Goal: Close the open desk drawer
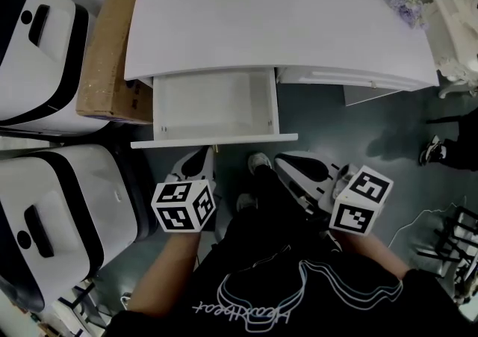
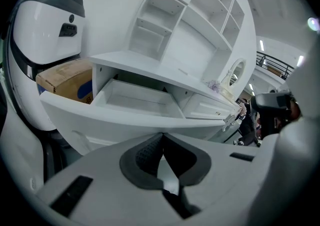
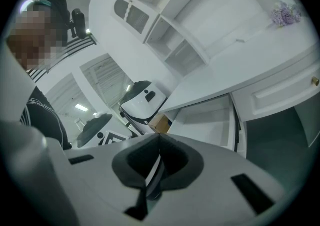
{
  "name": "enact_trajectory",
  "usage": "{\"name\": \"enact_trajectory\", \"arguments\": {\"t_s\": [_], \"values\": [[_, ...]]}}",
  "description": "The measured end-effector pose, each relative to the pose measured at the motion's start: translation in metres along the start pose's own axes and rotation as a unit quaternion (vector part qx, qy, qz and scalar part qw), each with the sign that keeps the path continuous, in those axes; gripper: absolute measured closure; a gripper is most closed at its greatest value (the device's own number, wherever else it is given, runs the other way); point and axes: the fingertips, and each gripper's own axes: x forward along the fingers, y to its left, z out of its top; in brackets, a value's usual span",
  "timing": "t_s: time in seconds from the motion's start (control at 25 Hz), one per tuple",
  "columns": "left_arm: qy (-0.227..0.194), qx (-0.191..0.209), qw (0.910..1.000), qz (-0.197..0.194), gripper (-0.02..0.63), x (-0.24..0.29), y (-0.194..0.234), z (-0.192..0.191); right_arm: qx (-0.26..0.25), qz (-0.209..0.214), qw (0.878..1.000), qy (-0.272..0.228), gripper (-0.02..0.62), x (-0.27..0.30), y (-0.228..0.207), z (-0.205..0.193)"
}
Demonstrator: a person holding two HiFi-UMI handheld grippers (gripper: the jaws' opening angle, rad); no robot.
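While drawer [image 1: 213,107] hangs open, L claw [image 1: 199,159] shut near front edge, R claw [image 1: 288,162] shut, empty.

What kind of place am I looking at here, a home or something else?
Probably a staged work hall, not a home: a white desk with an open drawer stands beside bulky white-and-black machines, and a balcony railing shows behind.

Two claws showed, left claw [image 1: 196,162] and right claw [image 1: 302,166]. Ahead of them stood one surface [image 1: 284,14] with one open drawer [image 1: 213,107] and one closed drawer [image 3: 275,94]. Left of the left claw sat two white-and-black machines [image 1: 45,44] and one cardboard box [image 1: 108,51]; beyond the right claw, one purple flower sprig [image 1: 407,5].
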Motion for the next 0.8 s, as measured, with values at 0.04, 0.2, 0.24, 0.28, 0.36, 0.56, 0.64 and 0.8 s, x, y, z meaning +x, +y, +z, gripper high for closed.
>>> {"name": "enact_trajectory", "arguments": {"t_s": [0.04, 0.2, 0.24, 0.28, 0.36, 0.56, 0.64, 0.8], "values": [[0.0, -0.001, 1.0, 0.002, 0.601, 0.002, 0.001, 0.002, 0.0, 0.002, 1.0, 0.002, 0.589, 0.002, -0.002, 0.002], [-0.002, -0.003, 1.0, 0.008, 0.601, 0.009, 0.003, 0.01, 0.002, 0.006, 1.0, 0.008, 0.589, 0.005, -0.01, 0.006], [-0.003, -0.004, 0.9999, 0.01, 0.601, 0.011, 0.003, 0.012, 0.003, 0.006, 1.0, 0.009, 0.589, 0.006, -0.012, 0.007], [-0.004, -0.005, 0.9999, 0.012, 0.601, 0.013, 0.004, 0.014, 0.005, 0.006, 1.0, 0.009, 0.589, 0.007, -0.014, 0.007], [-0.004, -0.006, 0.9998, 0.017, 0.601, 0.016, 0.006, 0.018, 0.011, 0.007, 1.0, 0.009, 0.589, 0.008, -0.018, 0.007], [-0.005, -0.008, 0.9996, 0.027, 0.601, 0.025, 0.009, 0.029, 0.015, 0.009, 1.0, 0.013, 0.589, 0.007, -0.028, 0.012], [-0.006, -0.008, 0.9995, 0.03, 0.601, 0.028, 0.009, 0.032, 0.016, 0.01, 1.0, 0.012, 0.589, 0.006, -0.033, 0.014], [-0.007, -0.006, 0.9993, 0.038, 0.601, 0.033, 0.012, 0.038, 0.02, 0.013, 1.0, 0.011, 0.589, 0.007, -0.041, 0.016]]}}
